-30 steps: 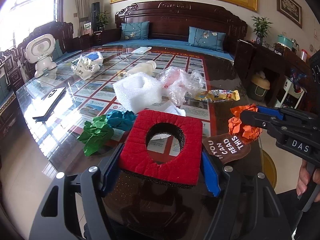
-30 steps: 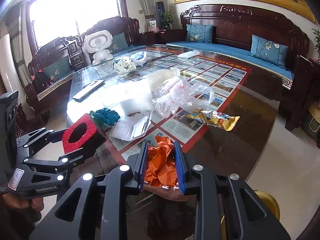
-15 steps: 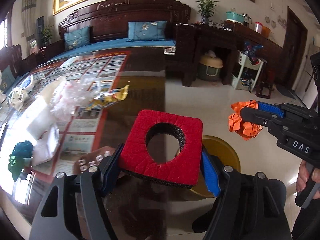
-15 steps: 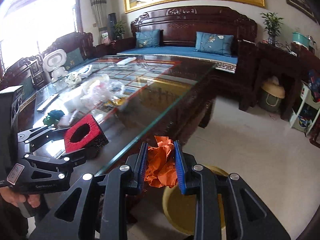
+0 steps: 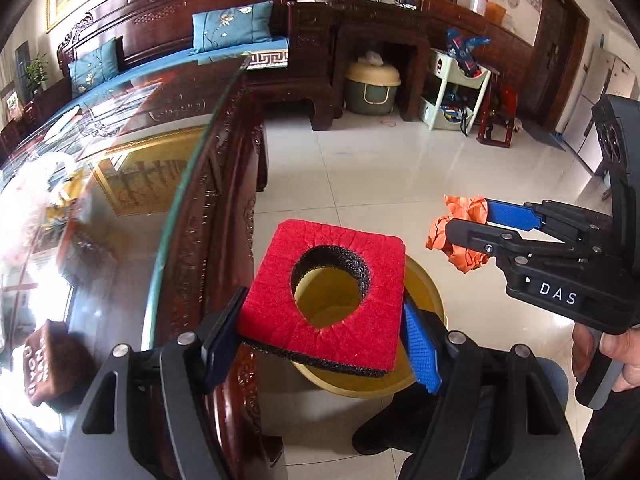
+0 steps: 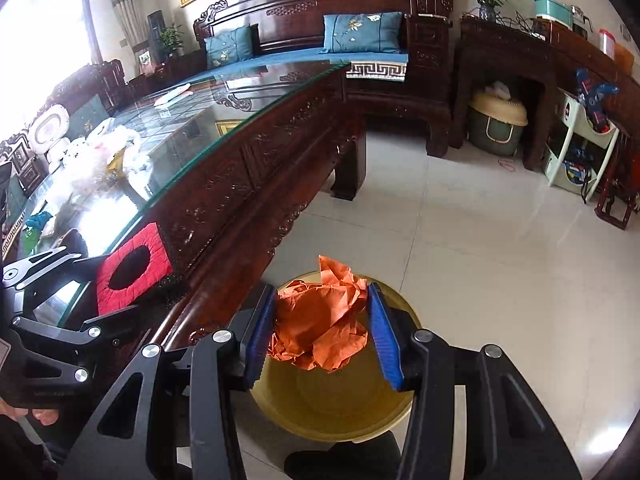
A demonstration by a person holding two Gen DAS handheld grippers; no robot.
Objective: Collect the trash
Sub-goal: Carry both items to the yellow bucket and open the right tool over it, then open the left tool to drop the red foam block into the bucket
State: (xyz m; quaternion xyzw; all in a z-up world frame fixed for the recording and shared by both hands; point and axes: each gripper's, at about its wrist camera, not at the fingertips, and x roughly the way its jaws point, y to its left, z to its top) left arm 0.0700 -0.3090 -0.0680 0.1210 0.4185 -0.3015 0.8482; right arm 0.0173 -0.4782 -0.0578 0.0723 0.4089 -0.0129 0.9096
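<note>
Now my right gripper (image 6: 322, 326) has just been opening, the orange paper (image 6: 320, 328) loose between its jaws above the yellow bin (image 6: 332, 408); my left gripper (image 5: 320, 332) clamps the red foam (image 5: 328, 280), so I centre before releasing.

The left gripper (image 5: 320, 332) clamps a red foam square (image 5: 344, 320) over a yellow bin (image 5: 424, 288) on the floor. To its right, the right gripper (image 5: 466, 222) carries orange paper (image 5: 460, 220). The desk (image 5: 120, 184) lies left.
</note>
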